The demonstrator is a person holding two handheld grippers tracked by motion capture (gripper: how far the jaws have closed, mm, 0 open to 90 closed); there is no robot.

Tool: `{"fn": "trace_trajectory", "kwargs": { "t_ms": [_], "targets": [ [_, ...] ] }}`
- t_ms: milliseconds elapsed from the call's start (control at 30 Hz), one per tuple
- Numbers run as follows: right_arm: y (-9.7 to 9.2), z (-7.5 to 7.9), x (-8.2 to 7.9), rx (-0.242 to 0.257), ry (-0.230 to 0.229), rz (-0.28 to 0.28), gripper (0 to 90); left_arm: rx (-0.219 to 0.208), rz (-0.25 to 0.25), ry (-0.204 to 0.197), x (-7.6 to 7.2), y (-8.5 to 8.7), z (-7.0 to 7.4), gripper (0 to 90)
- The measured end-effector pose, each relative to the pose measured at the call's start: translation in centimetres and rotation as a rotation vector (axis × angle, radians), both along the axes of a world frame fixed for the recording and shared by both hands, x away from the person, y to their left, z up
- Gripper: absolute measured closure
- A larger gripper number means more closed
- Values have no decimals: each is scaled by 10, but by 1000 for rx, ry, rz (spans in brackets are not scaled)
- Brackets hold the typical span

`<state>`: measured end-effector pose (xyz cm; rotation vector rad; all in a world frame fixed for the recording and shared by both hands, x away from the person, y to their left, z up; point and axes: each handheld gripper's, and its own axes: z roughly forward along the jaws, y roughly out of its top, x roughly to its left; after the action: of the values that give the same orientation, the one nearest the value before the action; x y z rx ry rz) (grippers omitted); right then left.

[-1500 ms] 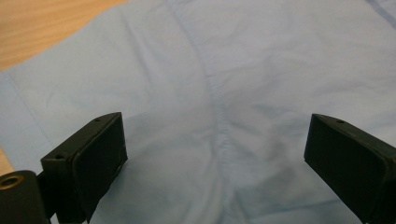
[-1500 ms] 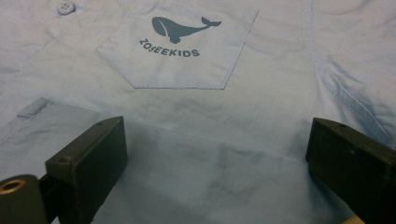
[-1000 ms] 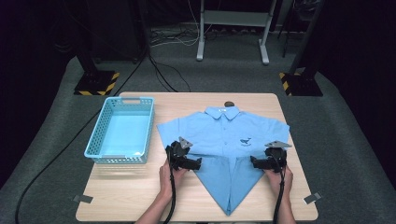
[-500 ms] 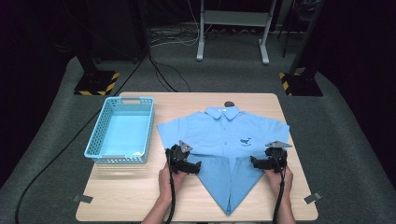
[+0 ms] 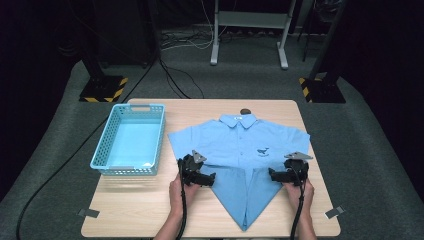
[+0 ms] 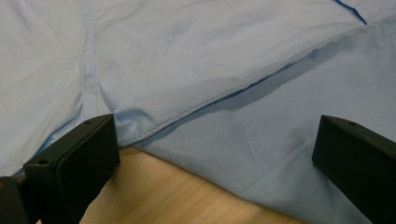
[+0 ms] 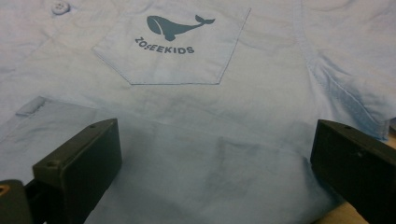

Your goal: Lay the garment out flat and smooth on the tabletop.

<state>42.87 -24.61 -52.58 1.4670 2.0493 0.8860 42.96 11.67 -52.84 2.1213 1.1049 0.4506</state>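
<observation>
A light blue short-sleeved shirt (image 5: pixel 240 150) lies face up on the wooden table (image 5: pixel 140 205), its lower sides folded in to a point near the front edge. My left gripper (image 5: pixel 212 178) rests at the shirt's left folded edge, jaws wide open with the folded hem (image 6: pixel 219 93) between them. My right gripper (image 5: pixel 272 175) sits at the right folded edge, also open, just below the chest pocket (image 7: pixel 175 46) printed with a whale. Nothing is clamped in either one.
A turquoise plastic basket (image 5: pixel 131 140) stands on the table's left part. A small dark object (image 5: pixel 245 111) lies behind the collar. Bare wood shows along the front left. Stands and cables are on the floor beyond the table.
Both grippers stay at the shirt's folded edges; the left one has shifted slightly toward the shirt. The shirt looks the same.
</observation>
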Motion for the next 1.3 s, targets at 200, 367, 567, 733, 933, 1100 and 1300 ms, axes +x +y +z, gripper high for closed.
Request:
{"fn": "trace_trajectory", "kwargs": {
  "t_ms": [200,367,567,733,933,1100,1300],
  "targets": [
    [1,1,0,-13,2,0,9,0,0,0,1,0,0,0],
    [8,7,-8,52,41,-40,25,0,0,0,1,0,0,0],
    [48,19,-21,30,37,74,70,0,-1,0,1,0,0,0],
    [73,19,-18,10,57,110,173,0,-1,1,1,0,0,0],
    [79,12,-14,-32,99,98,262,0,-1,0,2,0,0,0],
    [73,12,-15,-31,82,111,395,0,-2,0,2,0,0,0],
    [70,13,-20,-22,62,129,613,0,-2,0,2,0,0,0]
  ]
}}
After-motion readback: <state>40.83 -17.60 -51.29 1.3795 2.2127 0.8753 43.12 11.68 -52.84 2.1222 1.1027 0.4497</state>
